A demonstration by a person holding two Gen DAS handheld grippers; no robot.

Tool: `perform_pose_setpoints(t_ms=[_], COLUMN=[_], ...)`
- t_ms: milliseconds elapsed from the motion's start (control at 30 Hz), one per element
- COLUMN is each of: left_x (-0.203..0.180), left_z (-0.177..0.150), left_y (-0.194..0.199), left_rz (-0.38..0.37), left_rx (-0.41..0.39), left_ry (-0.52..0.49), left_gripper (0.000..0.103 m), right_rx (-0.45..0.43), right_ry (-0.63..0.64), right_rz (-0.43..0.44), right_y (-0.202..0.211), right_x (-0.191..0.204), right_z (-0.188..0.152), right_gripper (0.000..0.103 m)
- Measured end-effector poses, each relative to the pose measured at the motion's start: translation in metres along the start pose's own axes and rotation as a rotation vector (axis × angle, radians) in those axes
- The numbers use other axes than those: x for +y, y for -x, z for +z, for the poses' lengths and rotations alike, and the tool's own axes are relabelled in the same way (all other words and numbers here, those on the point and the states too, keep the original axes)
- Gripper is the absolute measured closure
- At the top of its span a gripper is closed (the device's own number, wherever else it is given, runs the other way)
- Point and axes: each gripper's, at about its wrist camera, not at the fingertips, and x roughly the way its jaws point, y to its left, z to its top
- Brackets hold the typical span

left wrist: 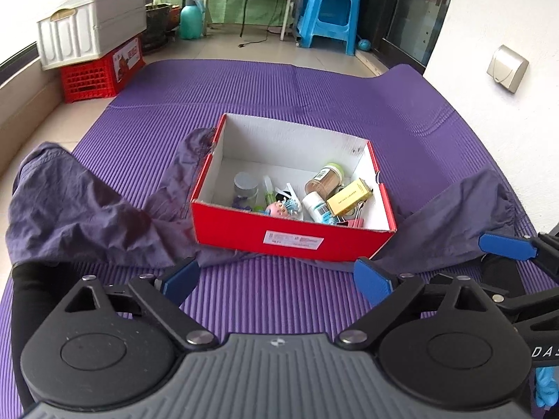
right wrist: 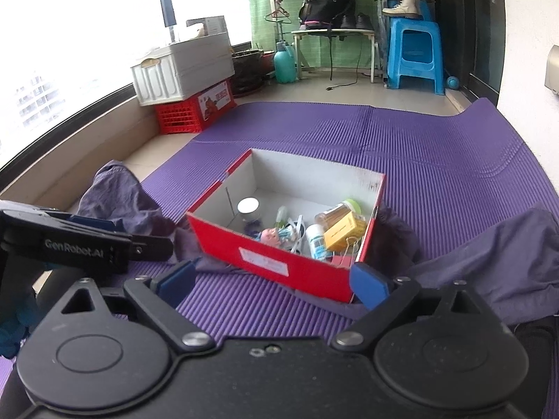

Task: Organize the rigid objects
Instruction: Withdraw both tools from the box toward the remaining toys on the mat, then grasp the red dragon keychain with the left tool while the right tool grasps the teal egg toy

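One red cardboard box [left wrist: 293,234], white inside and open at the top, is shown standing on a purple ribbed mat [left wrist: 279,83], with a rumpled grey-purple cloth [left wrist: 80,209] spread beneath and to either side of it. Inside the box, gathered toward its near wall, the following are counted: one clear jar with a silver lid [left wrist: 246,185], one brown bottle with a pale green cap [left wrist: 325,178] lying on its side, one yellow carton [left wrist: 350,197], one white bottle with a printed label [left wrist: 316,206], one small doll with blue hair [left wrist: 282,207], one pink binder clip [left wrist: 353,223], and a few small white and green plastic pieces whose number cannot be told. The far half of the box floor is seen bare.

Two grippers are shown. The left gripper [left wrist: 276,281] is held with its blue-padded fingers [left wrist: 372,281] spread wide, nothing being clasped between them; the box lies beyond the fingertips and is not touched, its near wall being seen across the gap. The right gripper [right wrist: 274,281] is likewise released, its fingers [right wrist: 368,284] parted with nothing gripped; the near corner of the box is seen just beside the right-hand fingertip, though contact cannot be told. Each gripper is seen at the edge of the other's view.

In the background, one white crate [left wrist: 92,33] stacked on one red crate [left wrist: 101,73], one teal spray bottle [left wrist: 190,19] and one blue plastic stool [left wrist: 330,17] are seen
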Motion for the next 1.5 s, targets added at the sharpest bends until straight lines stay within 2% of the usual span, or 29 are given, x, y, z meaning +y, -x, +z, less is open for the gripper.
perform_pose_setpoints(t_ms=[100, 400, 667, 1000, 1100, 1500], left_x=[0.003, 0.017, 0.036, 0.051, 0.054, 0.062], left_z=[-0.010, -0.043, -0.087, -0.126, -0.134, -0.145], left_y=[0.006, 0.012, -0.024, -0.079, -0.091, -0.124], left_rz=[0.001, 0.013, 0.055, 0.117, 0.135, 0.125], left_rx=[-0.007, 0.003, 0.137, 0.230, 0.247, 0.306], left_ry=[0.017, 0.100, 0.190, 0.195, 0.182, 0.191], left_gripper=[0.000, 0.000, 0.000, 0.000, 0.000, 0.000], right_rx=[0.001, 0.027, 0.102, 0.227, 0.274, 0.416], right_ry=[0.007, -0.003, -0.034, -0.057, -0.054, -0.087], right_rz=[0.010, 0.038, 0.057, 0.065, 0.051, 0.014], right_y=[0.004, 0.005, -0.015, -0.058, -0.075, -0.137], right_x=[0.004, 0.008, 0.009, 0.022, 0.029, 0.054], right_z=[-0.008, -0.028, -0.049, -0.072, -0.079, -0.090], right_gripper=[0.006, 0.006, 0.006, 0.006, 0.008, 0.017])
